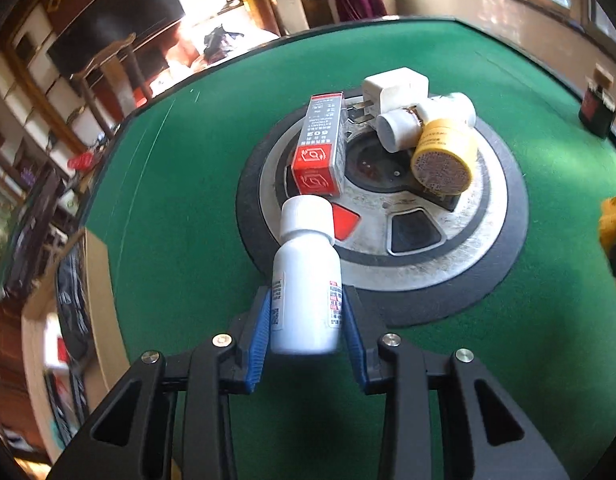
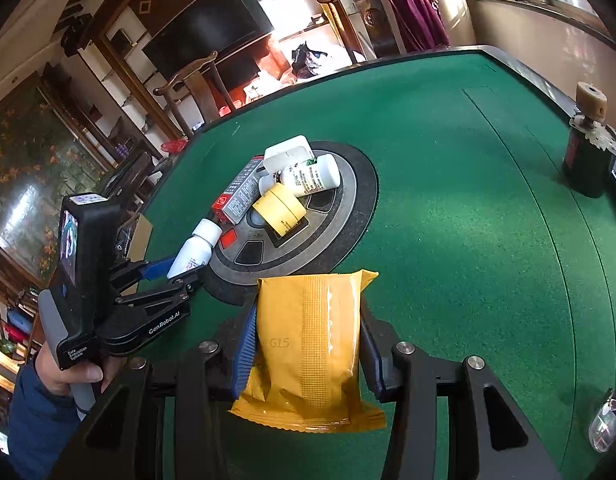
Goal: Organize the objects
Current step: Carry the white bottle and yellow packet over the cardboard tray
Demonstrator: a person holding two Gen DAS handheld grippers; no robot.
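My left gripper is shut on a small white bottle, held above the green table near the edge of the round centre disc. The bottle also shows in the right wrist view. On the disc lie a red and grey box, a white charger plug, a white bottle on its side and a yellow jar. My right gripper is shut on a yellow foil packet, held just in front of the disc.
A black box with a spool on top stands at the table's far right edge. Glasses lie at the near right. Wooden chairs and a television stand beyond the green table.
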